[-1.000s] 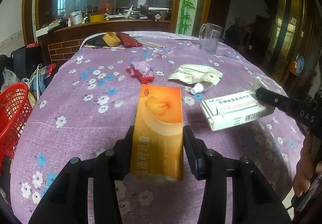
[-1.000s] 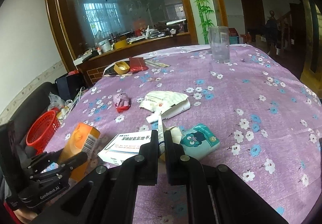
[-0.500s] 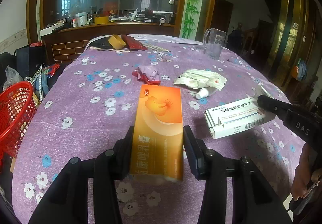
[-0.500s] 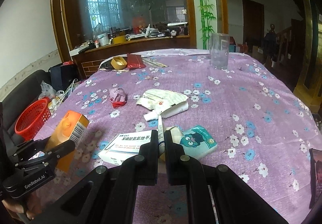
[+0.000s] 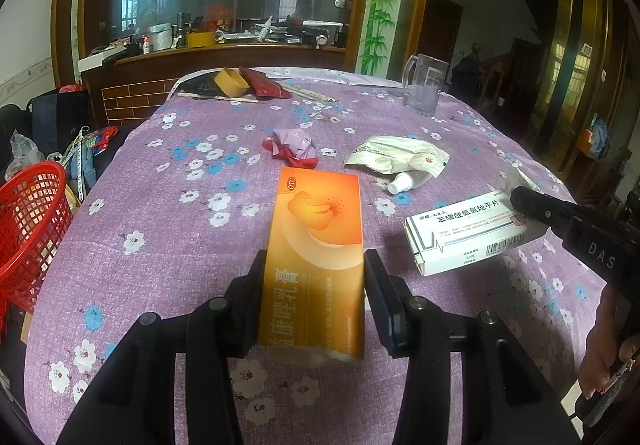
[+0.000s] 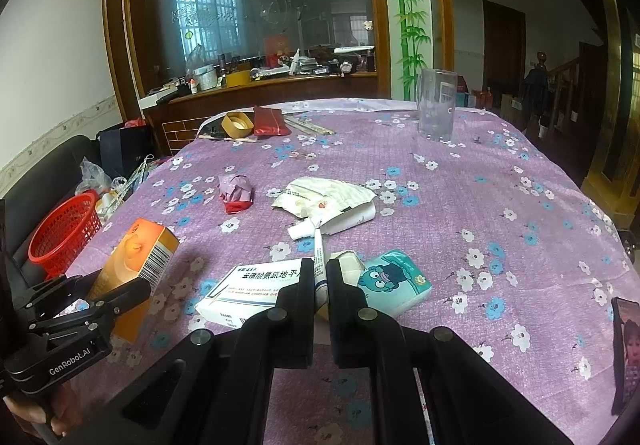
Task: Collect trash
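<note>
The left gripper (image 5: 314, 297) clenches an orange medicine box (image 5: 316, 245) between its fingers, held above the purple flowered table (image 5: 160, 229). The right gripper (image 6: 320, 285) pinches a thin white ointment tube (image 6: 319, 265), just over a white pill box (image 6: 252, 291). A red basket (image 6: 66, 235) sits beside the table's left edge.

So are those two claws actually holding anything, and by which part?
Left gripper clamps the orange medicine box by its long sides, near the bottom end. Right gripper pinches a small ointment tube partway along.
</note>
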The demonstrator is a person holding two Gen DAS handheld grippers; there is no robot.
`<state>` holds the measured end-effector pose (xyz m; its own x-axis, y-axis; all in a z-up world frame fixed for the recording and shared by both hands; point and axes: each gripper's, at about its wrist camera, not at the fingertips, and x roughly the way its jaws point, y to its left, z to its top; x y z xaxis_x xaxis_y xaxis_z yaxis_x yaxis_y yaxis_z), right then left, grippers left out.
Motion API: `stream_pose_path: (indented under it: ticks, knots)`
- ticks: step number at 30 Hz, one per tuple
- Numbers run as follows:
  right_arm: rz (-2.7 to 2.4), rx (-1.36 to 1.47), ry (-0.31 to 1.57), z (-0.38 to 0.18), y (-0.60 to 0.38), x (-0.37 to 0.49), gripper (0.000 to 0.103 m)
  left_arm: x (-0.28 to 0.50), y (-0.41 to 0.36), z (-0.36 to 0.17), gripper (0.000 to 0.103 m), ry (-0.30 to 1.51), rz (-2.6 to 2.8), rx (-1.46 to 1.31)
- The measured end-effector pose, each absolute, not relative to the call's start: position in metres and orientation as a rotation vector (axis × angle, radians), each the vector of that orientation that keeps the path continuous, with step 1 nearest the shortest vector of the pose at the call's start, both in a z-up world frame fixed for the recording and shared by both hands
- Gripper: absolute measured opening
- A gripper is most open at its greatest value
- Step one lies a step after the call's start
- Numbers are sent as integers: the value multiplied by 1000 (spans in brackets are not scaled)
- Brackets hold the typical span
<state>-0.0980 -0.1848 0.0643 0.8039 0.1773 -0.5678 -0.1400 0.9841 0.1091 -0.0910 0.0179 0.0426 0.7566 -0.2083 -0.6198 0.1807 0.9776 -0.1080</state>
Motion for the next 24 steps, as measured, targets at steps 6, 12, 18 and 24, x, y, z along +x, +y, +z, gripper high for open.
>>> stream_pose_path:
  ticks: [6, 12, 18, 24]
  knots:
    - [170, 63, 614, 64, -185, -98, 7, -91, 18, 43, 45, 681, -213, -41]
    - [169, 63, 613, 64, -184, -99, 7, -91, 18, 43, 45, 681, -212, -42]
    - [170, 62, 614, 65, -183, -99, 7, -91, 18, 43, 45, 680, -211, -42]
    - [170, 61, 614, 65, -183, -99, 7, -91, 19, 43, 45, 680, -211, -44]
